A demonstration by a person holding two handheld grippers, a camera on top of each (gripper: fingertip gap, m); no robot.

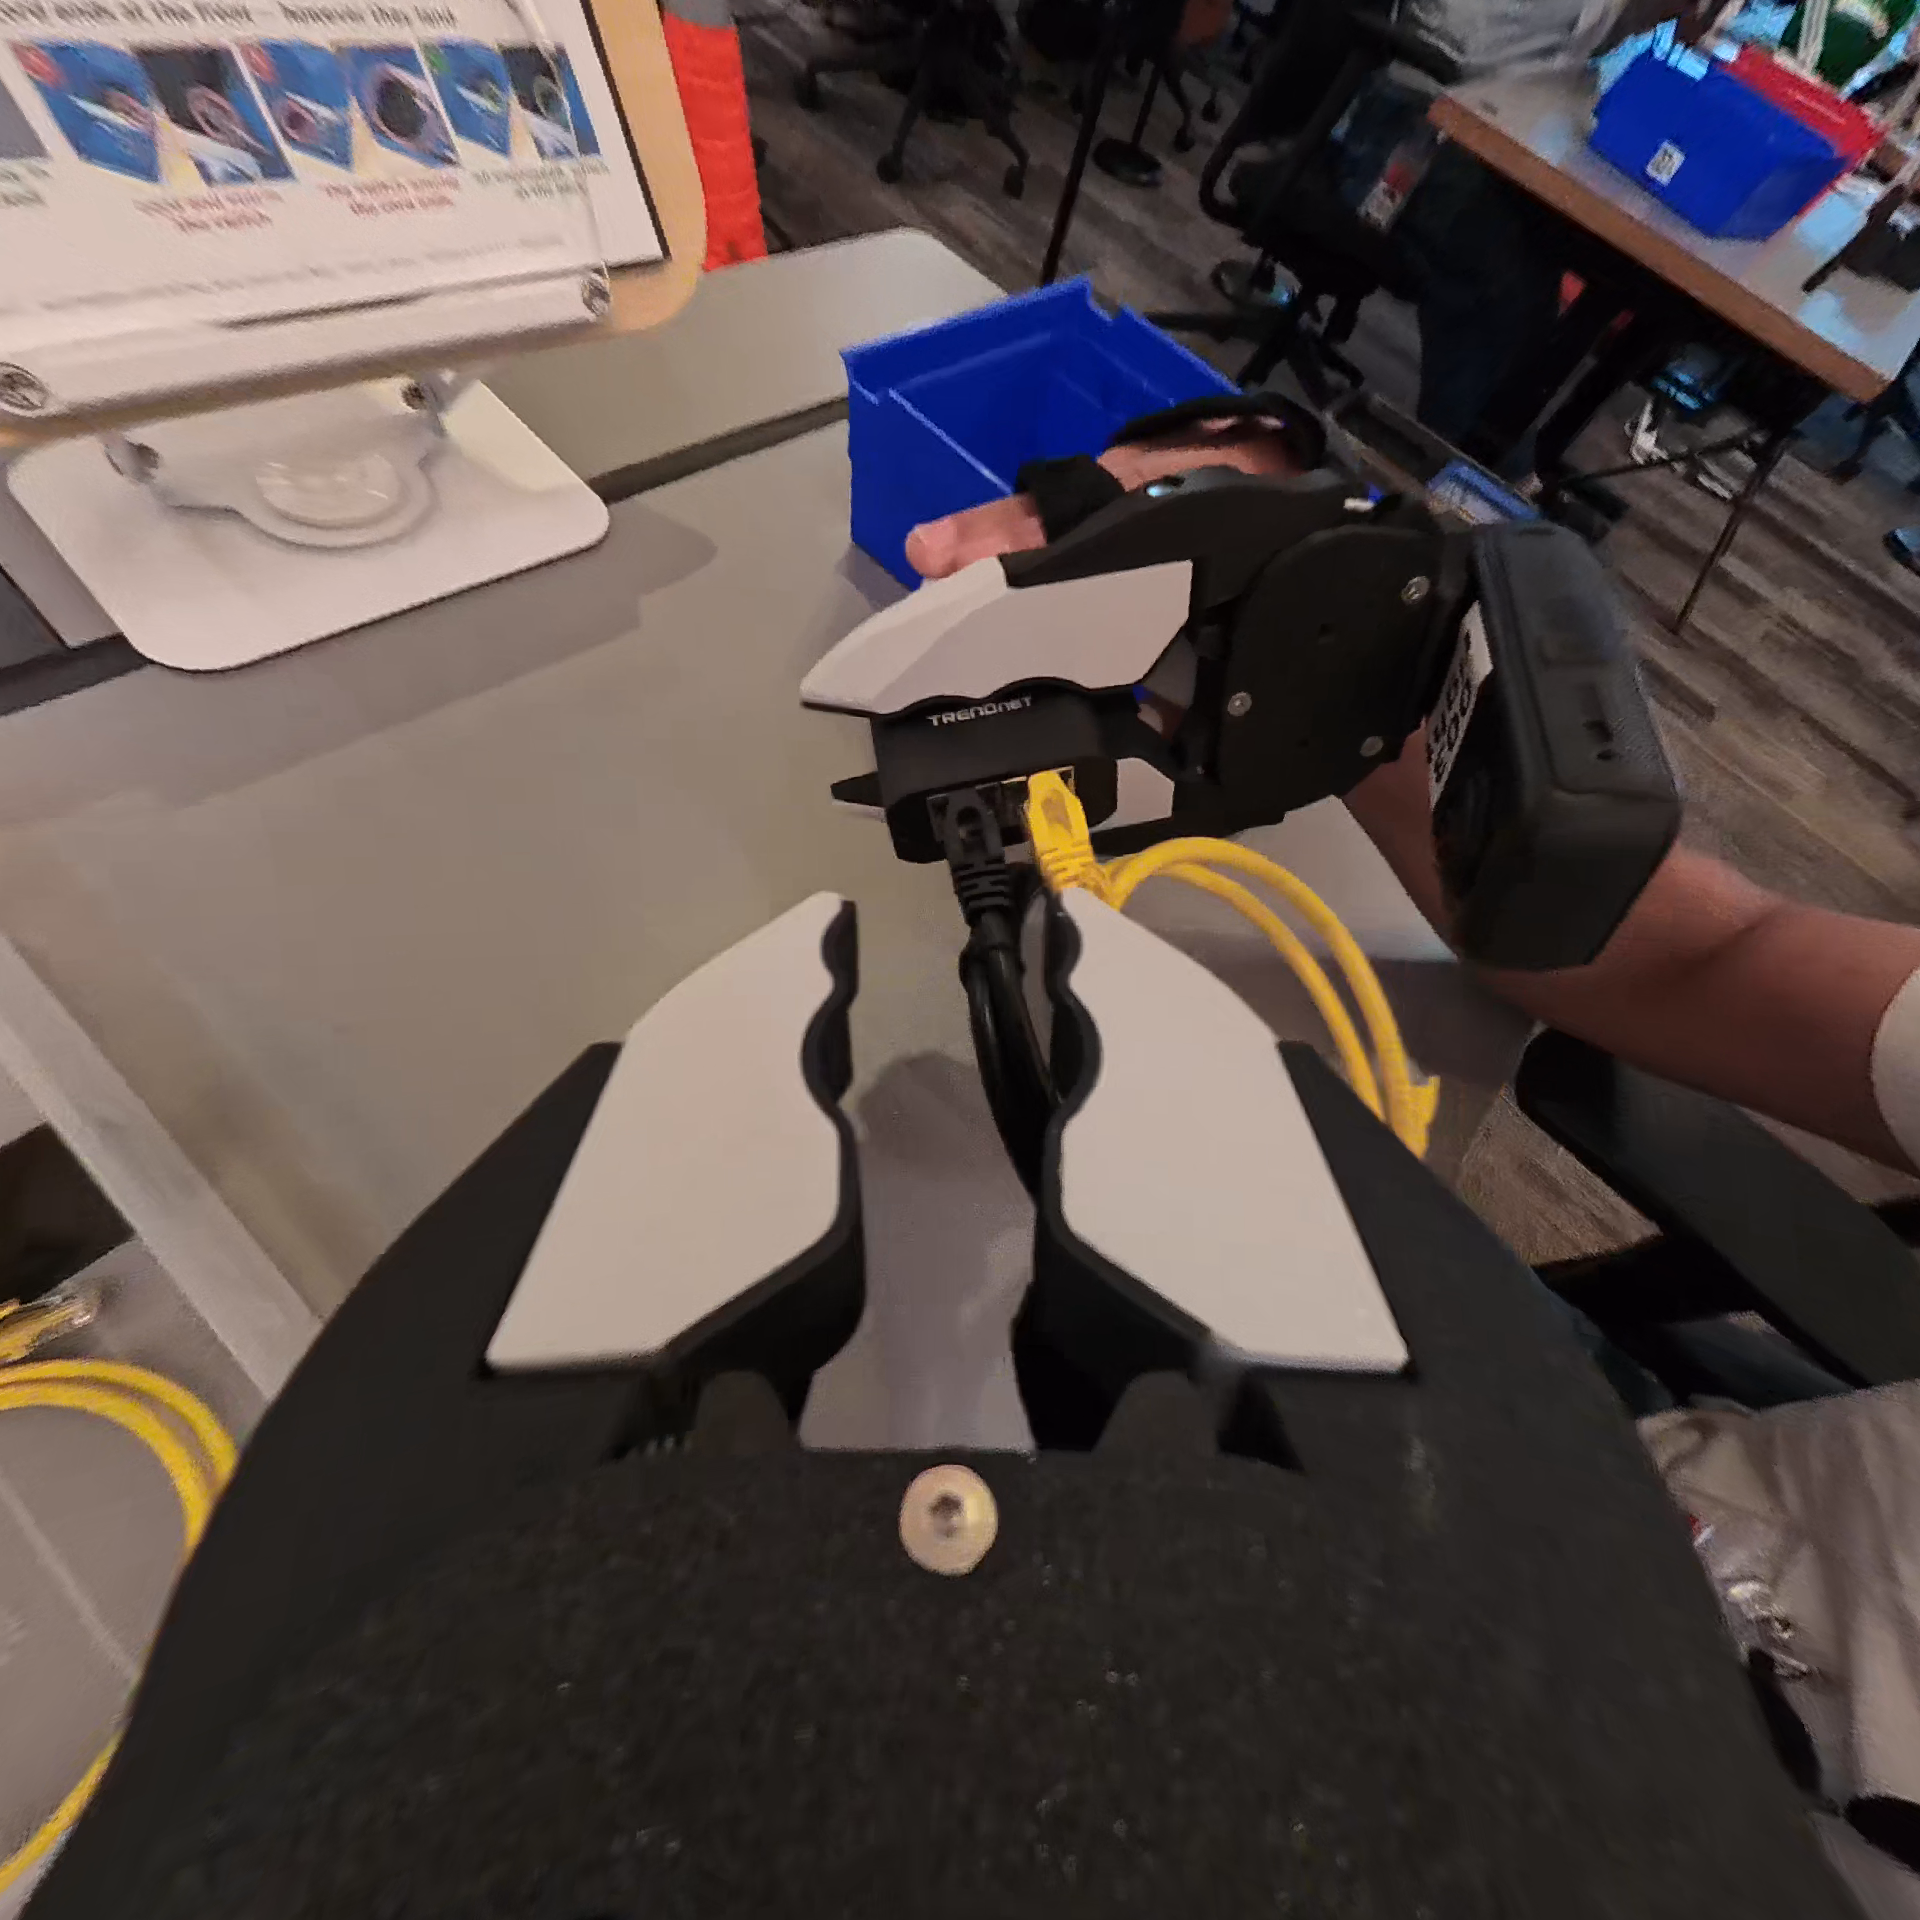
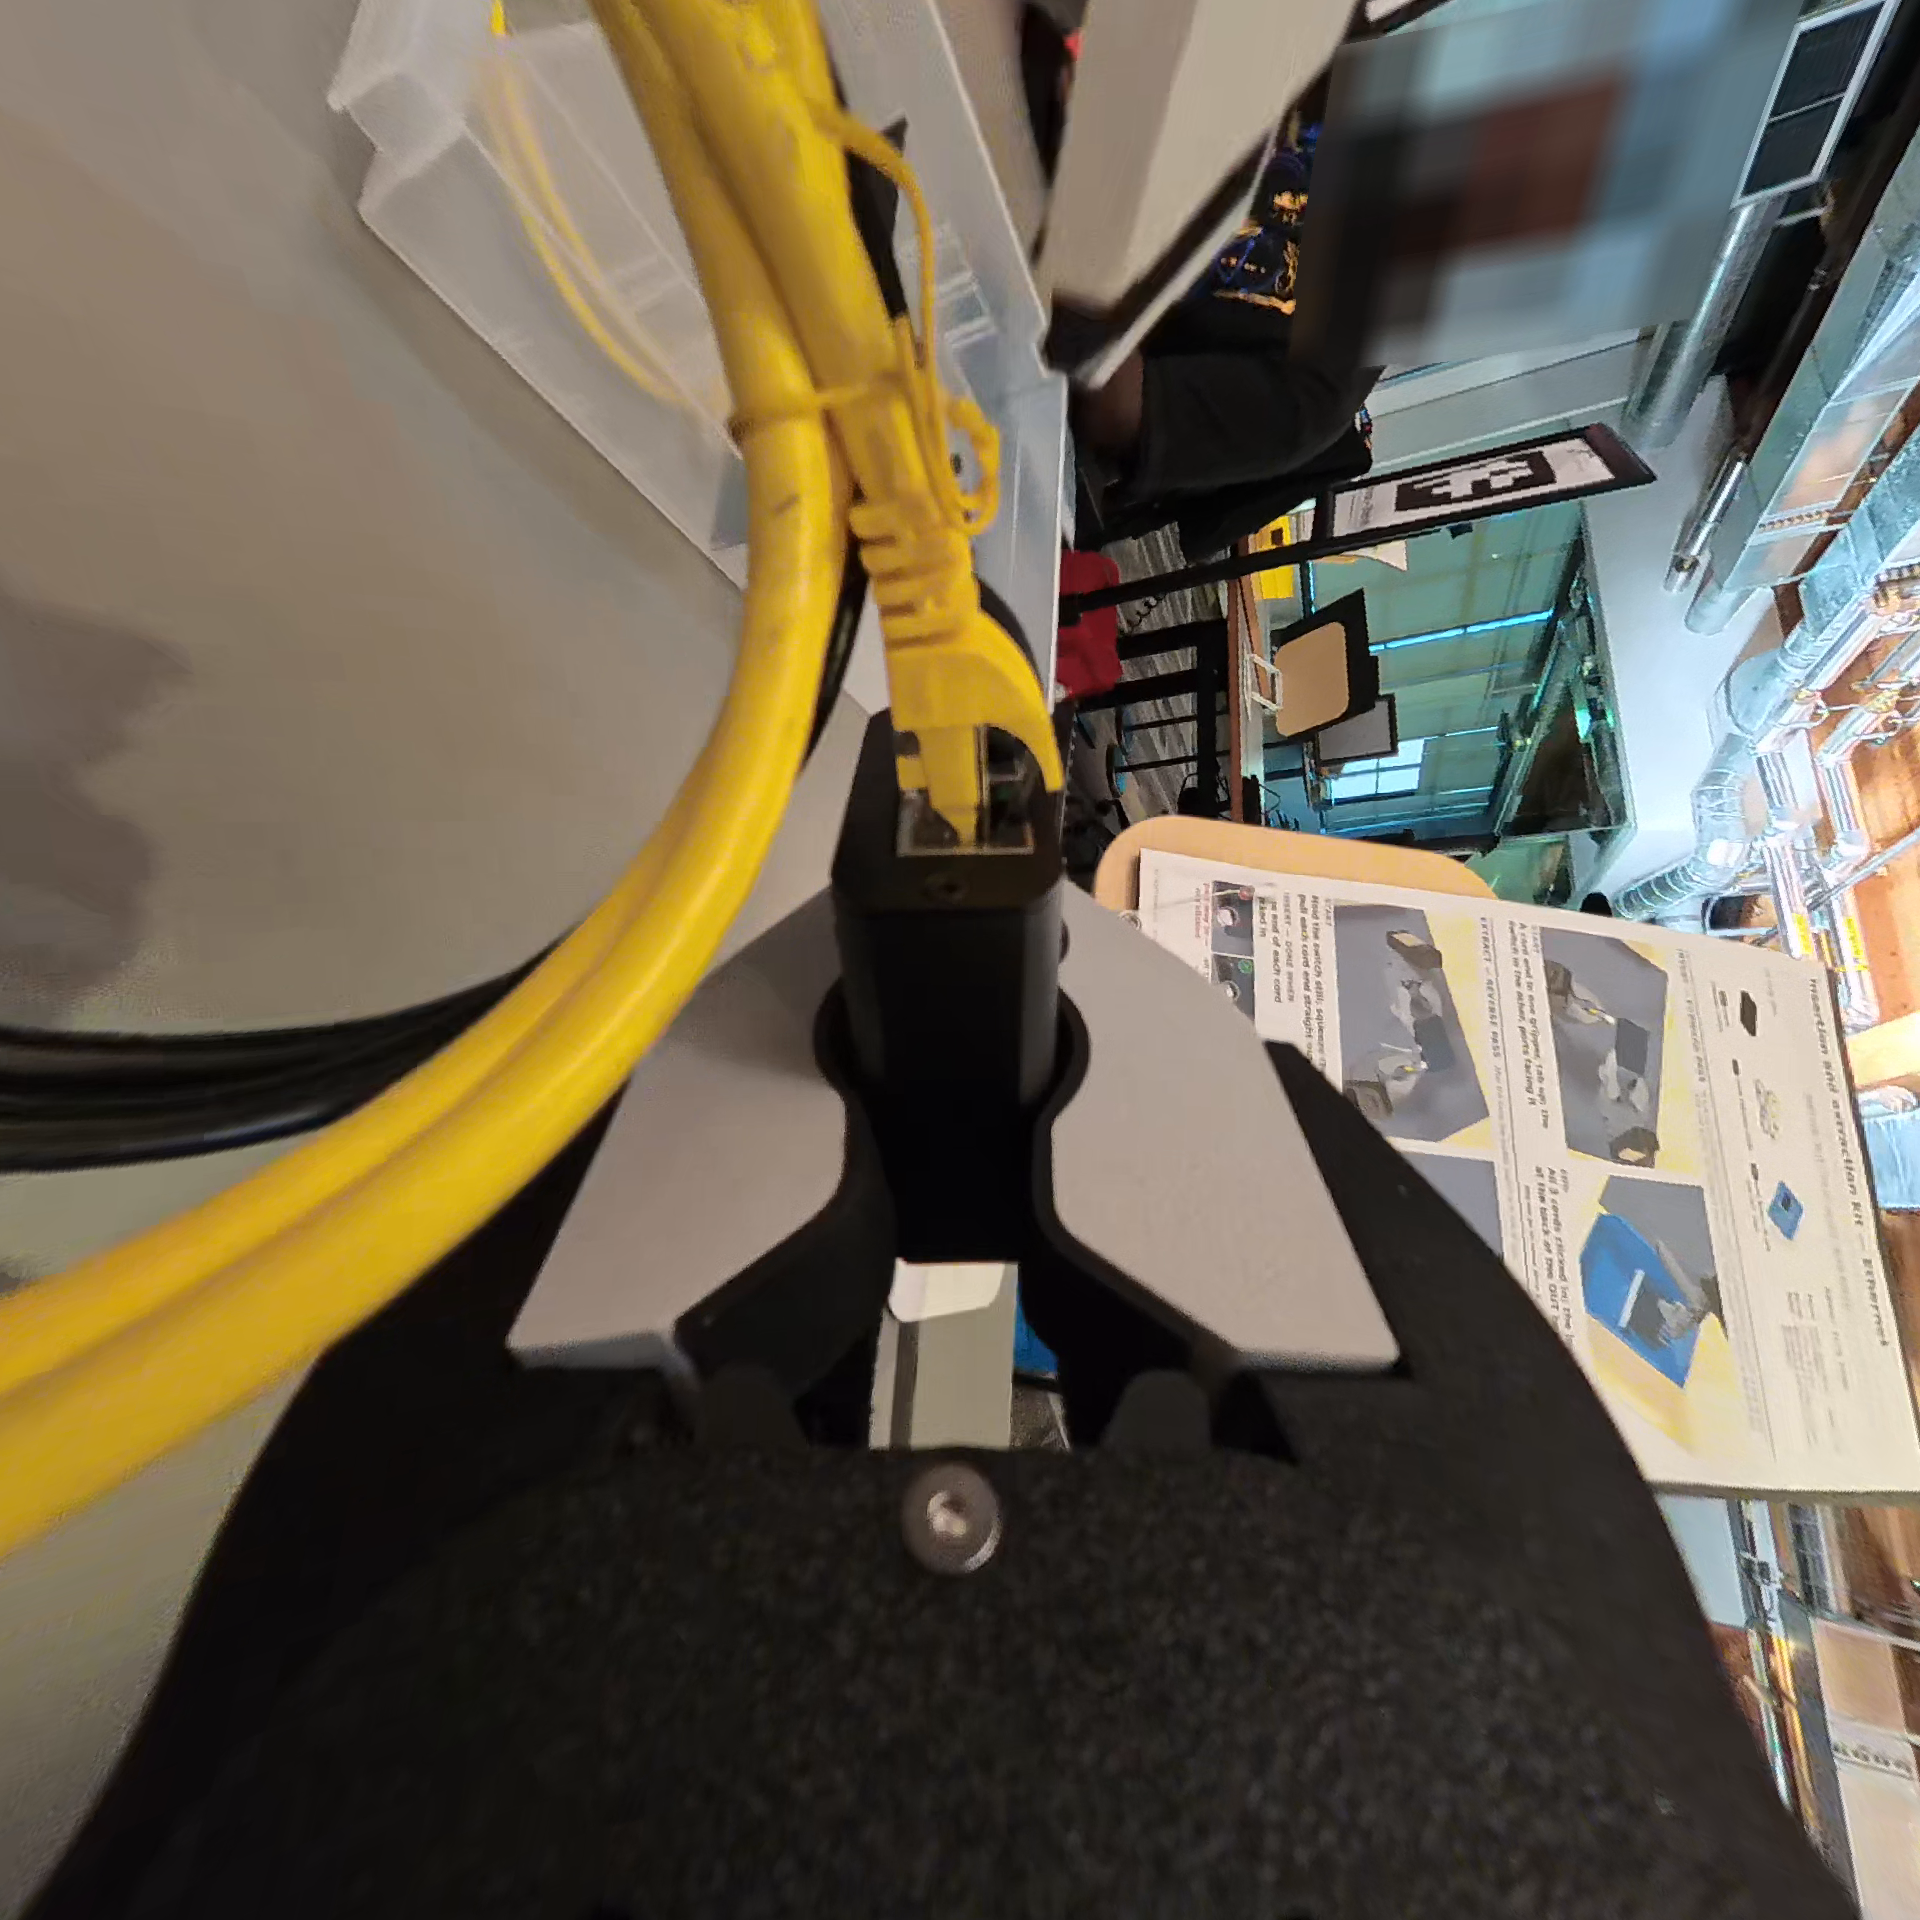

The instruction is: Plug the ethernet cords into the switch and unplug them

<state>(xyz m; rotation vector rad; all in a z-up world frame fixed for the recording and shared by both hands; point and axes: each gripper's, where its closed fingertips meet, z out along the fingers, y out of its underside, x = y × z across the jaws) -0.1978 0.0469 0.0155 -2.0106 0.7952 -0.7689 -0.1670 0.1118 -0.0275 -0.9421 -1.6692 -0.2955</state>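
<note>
In the left wrist view my right gripper [image 1: 1049,727] is shut on the black switch [image 1: 987,748] and holds it just above the grey table [image 1: 416,831], ports facing my left gripper. A black plug [image 1: 971,831] and a yellow plug [image 1: 1055,821] sit in the ports. My left gripper [image 1: 951,914] is open just short of the plugs. The black cord [image 1: 1003,1018] runs between its fingers beside the right finger [image 1: 1164,1091], apart from the left one. In the right wrist view the switch [image 2: 951,1039] is clamped between the right gripper's [image 2: 951,935] pads, with the yellow plug [image 2: 951,717] in a port.
A blue bin [image 1: 997,416] stands behind the switch. An instruction sheet on a white stand [image 1: 312,208] is at the far left. The yellow cable [image 1: 1299,935] loops off to the right. Another yellow cable [image 1: 125,1413] lies lower left. A clear bin [image 2: 499,208] shows in the right wrist view. There is about 9 cm between the tips of the two grippers.
</note>
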